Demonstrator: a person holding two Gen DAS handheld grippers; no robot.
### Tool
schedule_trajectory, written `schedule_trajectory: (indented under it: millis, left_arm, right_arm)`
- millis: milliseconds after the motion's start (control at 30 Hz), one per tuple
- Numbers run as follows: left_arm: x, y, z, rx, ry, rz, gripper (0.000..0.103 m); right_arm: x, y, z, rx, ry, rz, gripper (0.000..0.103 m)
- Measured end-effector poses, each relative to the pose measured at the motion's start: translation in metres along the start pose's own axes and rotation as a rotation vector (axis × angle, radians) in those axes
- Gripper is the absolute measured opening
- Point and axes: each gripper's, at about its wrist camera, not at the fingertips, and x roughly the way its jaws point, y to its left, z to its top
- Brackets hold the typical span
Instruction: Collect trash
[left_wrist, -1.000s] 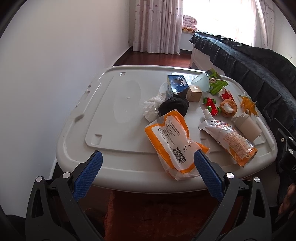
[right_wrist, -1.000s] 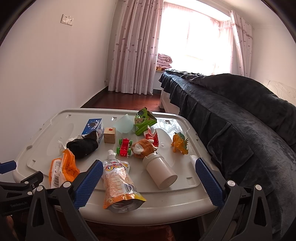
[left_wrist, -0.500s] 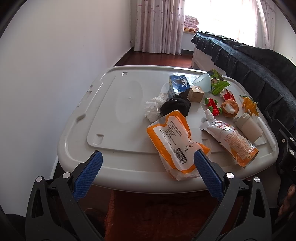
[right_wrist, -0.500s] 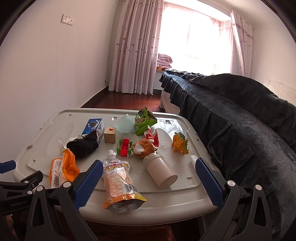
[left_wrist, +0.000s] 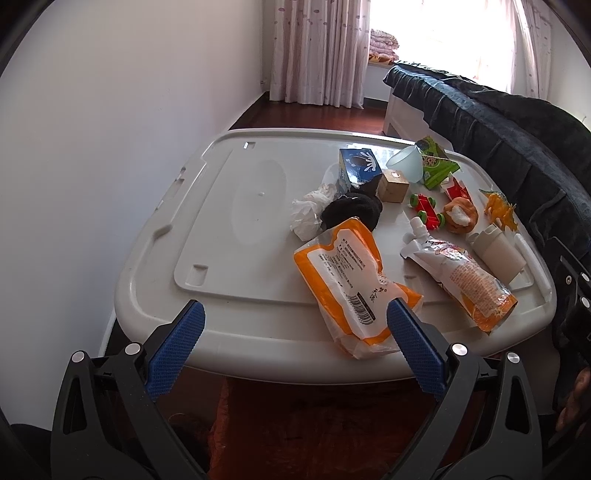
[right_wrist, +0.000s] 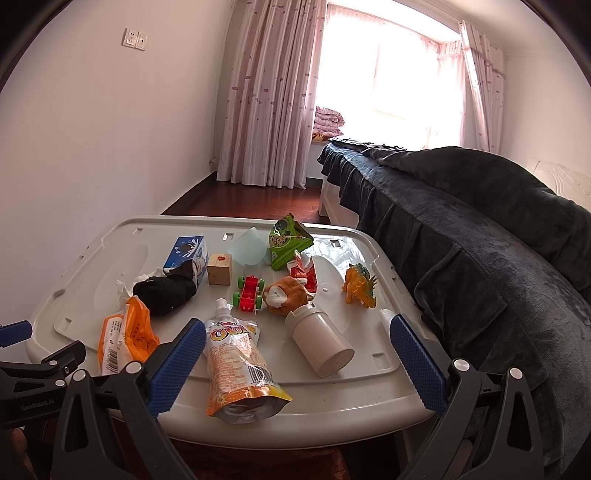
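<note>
We hold both grippers short of the near edge of the grey plastic storage-bin lid (left_wrist: 207, 236) that serves as the table, and neither touches anything. The left gripper (left_wrist: 293, 345) stands wide apart and empty; the flat orange-and-white snack bag (left_wrist: 351, 273) lies just ahead of it, its near end overhanging the lid's rim beside our right fingertip (left_wrist: 410, 332). The right gripper (right_wrist: 295, 363) is likewise spread wide and empty, with the crumpled orange-and-silver spouted drink pouch (right_wrist: 236, 365) directly ahead, near its left finger (right_wrist: 177, 365), and the cream cylindrical plastic bottle (right_wrist: 319, 341) lying on its side between the fingers, further in.

We judge that collection has not begun, and no bin or bag for the trash is visible. The risks follow from the crowding.
- Beyond the snack bag sit a crumpled white tissue (left_wrist: 310, 210) and a black fabric bundle (left_wrist: 351, 212), touching one another; a reach for the tissue could drag the fabric along.
- Toys lie mixed with wrappers ahead of the right gripper: a red-and-green toy car (right_wrist: 250, 291), an orange plastic dinosaur (right_wrist: 360, 284), a brown plush toy (right_wrist: 286, 295). A wide closure could sweep one up as trash.
- The bottle, lying on its side, may roll off the lid if nudged.
- The snack bag is thin and flat; fingers closing from above may slide over it, or push it off the rim.
- The pouch may still hold liquid, which we cannot tell, and squeezing it could spill.
</note>
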Motion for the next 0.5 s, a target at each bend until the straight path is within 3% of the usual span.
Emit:
schedule_trajectory:
  millis: [500]
  left_arm:
    - [0.0003,-0.0007,-0.002,-0.003,0.002,-0.002,0.096]
  right_arm:
    - [0.0001,-0.0006,0.0001,0.001,0.0,0.001,0.099]
